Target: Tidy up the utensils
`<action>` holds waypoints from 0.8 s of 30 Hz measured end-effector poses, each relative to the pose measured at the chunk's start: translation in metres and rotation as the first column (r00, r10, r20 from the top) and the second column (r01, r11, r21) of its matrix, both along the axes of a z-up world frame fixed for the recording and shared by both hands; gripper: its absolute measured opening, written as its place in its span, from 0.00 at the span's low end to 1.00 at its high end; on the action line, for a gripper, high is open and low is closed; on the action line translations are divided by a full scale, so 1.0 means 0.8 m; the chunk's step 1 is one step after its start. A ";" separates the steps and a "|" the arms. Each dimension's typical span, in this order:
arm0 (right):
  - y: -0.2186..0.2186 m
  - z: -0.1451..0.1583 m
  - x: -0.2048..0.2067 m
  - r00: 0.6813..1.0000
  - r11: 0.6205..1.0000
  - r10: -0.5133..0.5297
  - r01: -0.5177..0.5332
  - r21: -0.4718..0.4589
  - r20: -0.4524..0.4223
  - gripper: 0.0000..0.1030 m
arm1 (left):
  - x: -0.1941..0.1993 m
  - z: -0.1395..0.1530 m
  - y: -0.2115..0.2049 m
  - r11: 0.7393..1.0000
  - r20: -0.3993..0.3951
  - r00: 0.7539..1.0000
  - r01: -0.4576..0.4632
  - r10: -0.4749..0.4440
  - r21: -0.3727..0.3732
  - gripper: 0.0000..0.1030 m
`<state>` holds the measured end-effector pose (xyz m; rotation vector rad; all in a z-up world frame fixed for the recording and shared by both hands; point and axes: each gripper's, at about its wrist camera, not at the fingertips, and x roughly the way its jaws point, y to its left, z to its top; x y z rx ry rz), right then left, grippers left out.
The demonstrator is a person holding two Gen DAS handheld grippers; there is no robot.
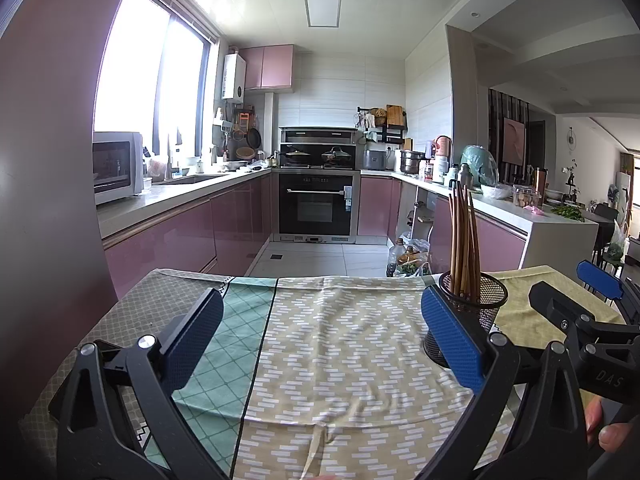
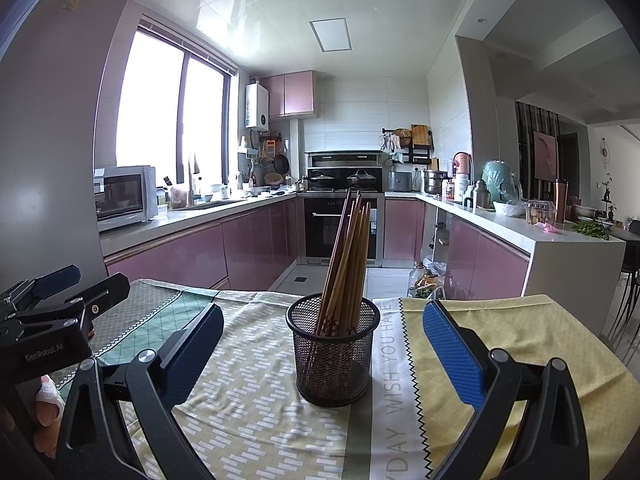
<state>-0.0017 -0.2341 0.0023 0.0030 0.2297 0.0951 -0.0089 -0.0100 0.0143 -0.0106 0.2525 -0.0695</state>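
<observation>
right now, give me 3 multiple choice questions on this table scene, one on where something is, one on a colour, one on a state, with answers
1. Where are the chopsticks?
A. lying flat on the cloth
B. standing in the black mesh cup
C. held in the left gripper

2. What colour are the pads on the right gripper?
A. blue
B. red
C. white

3. What state is the left gripper in?
A. shut on the mesh cup
B. shut on the chopsticks
C. open and holding nothing

Answers:
1. B, the sticks rise out of the cup, leaning against its rim.
2. A, the inner face of each finger shows blue textured padding.
3. C, its fingers stand wide apart with only the patterned tablecloth between them, and the cup sits beside it, toward the right.
</observation>
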 end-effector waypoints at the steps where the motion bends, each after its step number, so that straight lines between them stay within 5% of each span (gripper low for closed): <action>1: 0.000 0.000 0.000 1.000 1.000 -0.001 0.001 0.000 0.001 0.94 | 0.000 0.000 0.000 1.000 0.000 1.000 0.000 0.000 0.000 0.95; 24: 0.001 0.000 0.000 1.000 1.000 -0.003 0.003 0.004 0.003 0.94 | 0.001 0.001 -0.003 1.000 0.001 1.000 -0.002 0.002 0.001 0.95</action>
